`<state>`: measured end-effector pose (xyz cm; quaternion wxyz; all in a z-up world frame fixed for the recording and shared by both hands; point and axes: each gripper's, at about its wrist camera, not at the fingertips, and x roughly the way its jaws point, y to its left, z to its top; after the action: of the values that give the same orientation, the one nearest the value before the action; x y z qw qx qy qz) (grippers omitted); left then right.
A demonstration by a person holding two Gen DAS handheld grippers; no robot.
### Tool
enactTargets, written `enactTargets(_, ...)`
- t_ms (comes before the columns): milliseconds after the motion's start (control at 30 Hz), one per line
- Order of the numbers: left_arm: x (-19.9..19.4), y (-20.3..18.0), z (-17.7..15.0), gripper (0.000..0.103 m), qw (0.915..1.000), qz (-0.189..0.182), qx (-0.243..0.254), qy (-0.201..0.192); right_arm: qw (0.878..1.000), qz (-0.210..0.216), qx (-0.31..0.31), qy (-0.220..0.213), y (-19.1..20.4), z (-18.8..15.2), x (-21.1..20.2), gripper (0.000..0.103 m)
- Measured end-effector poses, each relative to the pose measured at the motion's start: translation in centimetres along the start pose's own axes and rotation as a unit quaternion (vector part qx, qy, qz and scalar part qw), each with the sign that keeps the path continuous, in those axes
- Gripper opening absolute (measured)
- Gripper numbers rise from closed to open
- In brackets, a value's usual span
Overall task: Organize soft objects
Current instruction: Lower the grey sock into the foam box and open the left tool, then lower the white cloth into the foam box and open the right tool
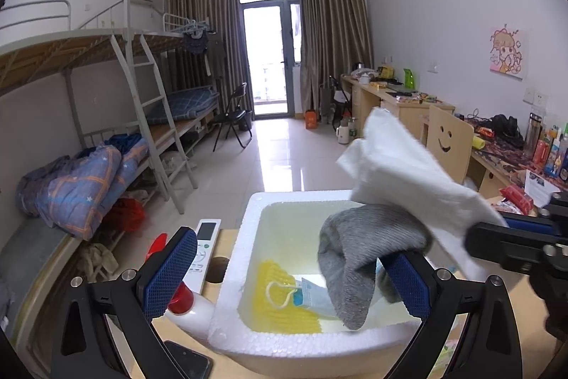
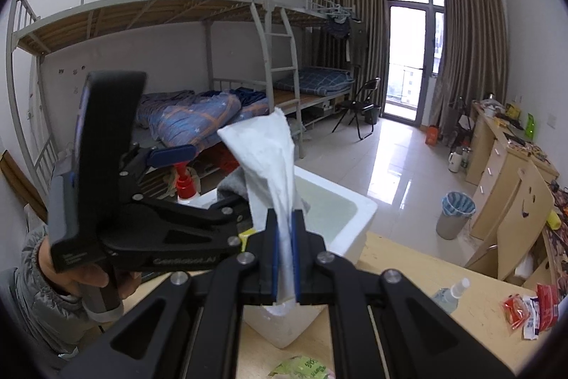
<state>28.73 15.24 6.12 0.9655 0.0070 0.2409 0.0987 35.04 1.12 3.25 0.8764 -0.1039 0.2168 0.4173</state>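
Observation:
My left gripper (image 1: 289, 247) stands wide open over a white foam box (image 1: 248, 222). A grey sock (image 1: 355, 254) droops over its right finger (image 1: 408, 283) and hangs down into the box; the pads do not press on it. On the box floor lie a yellow knitted piece (image 1: 280, 308) and a blue-white packet (image 1: 312, 299). My right gripper (image 2: 284, 215) is shut on a white cloth (image 2: 266, 162), which stands up from its jaws above the box (image 2: 358, 219). In the right wrist view a hand holds the left gripper (image 2: 209, 176) beside the grey sock (image 2: 232, 183).
On the wooden table (image 2: 408, 265), left of the box, lie a white remote (image 1: 204, 247), a red-capped white bottle (image 1: 184, 302) and a dark phone (image 1: 188, 361). A spray bottle (image 2: 451, 295) and snack packets (image 2: 529, 308) lie to the right. A bin (image 2: 454, 208) stands on the floor.

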Motion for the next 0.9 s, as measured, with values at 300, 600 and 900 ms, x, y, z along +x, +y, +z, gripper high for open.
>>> enactTargets(300, -1.1, 0.8, 0.3, 0.101, 0.9998, 0.004, 0.004, -0.017, 1.000, -0.005, 0.005, 0.011, -1.1, 0.9, 2.4, 0.009)
enactTargets(600, -1.7, 2.0, 0.1, 0.101, 0.9995, 0.019, -0.008, -0.022, 1.000, 0.003, 0.009, 0.015, -0.5, 0.6, 2.5, 0.009)
enactTargets(900, -3.4, 3.3, -0.2, 0.101, 0.9990, 0.026, -0.015, -0.033, 0.999, 0.014, 0.018, 0.027, -0.1, 0.7, 3.3, 0.009)
